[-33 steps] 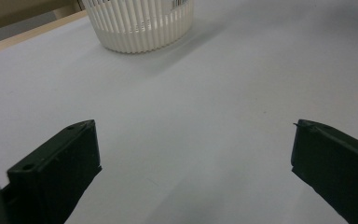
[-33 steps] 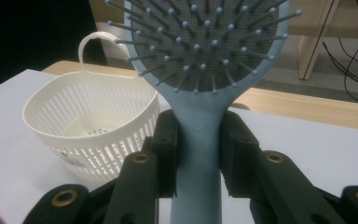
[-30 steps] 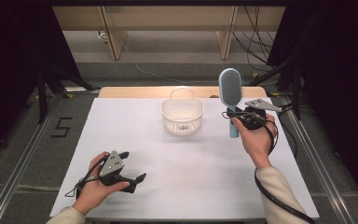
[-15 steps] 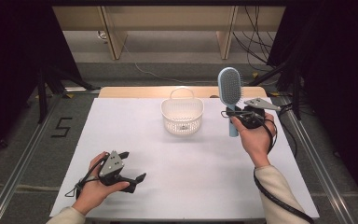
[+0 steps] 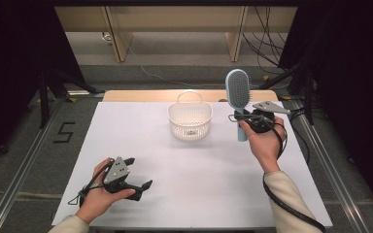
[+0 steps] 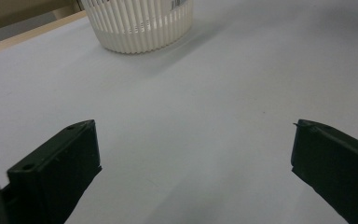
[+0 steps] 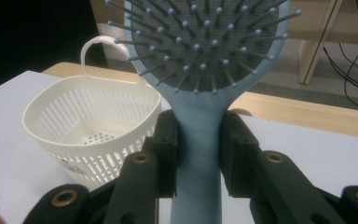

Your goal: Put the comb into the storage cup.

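Hairbrush (image 5: 238,92) count is one, pale blue, and I see it upright in my right claw (image 5: 243,118), just to the right of the basket (image 5: 190,121). In the right gripper view both pads pinch the handle (image 7: 197,158) below the bristle head, which faces that camera. Basket count is also one: white, slatted, with a loop handle at its back rim, nothing visible inside it, standing toward the far middle of the counter (image 5: 199,179). My left claw (image 5: 137,182) is low at the near left, well apart from the basket, with its jaws spread wide and only bare surface between them. That makes two claws, one brush, one basket. A white sheet covers the counter, with a strip of bare wood at the far edge behind the basket. Beyond that I see a grey floor, wooden legs, loose black cables, and a "5" (image 5: 64,132) marked on the floor left of the counter.
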The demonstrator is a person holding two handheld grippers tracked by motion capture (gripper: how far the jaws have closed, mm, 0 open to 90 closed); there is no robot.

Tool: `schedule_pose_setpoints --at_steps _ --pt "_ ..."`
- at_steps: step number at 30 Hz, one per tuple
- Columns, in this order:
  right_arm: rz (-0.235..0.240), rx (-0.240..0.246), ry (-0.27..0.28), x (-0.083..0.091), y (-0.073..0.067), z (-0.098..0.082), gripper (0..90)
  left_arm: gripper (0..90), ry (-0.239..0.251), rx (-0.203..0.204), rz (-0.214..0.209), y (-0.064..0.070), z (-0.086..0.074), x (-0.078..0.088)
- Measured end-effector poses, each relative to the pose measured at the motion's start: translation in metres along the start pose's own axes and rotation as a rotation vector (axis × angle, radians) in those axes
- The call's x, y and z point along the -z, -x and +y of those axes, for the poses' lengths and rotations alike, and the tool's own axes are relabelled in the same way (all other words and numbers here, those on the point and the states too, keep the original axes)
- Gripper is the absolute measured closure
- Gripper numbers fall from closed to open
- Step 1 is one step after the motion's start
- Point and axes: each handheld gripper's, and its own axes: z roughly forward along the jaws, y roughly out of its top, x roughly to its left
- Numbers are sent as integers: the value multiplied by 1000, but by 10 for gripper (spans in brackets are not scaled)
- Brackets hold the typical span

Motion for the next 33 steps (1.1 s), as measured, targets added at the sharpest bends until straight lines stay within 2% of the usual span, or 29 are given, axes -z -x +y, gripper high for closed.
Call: schedule_pose_setpoints --at_steps 33 --pt "8 6 11 -8 -6 5 708 5 0 -1 1 0 0 0"
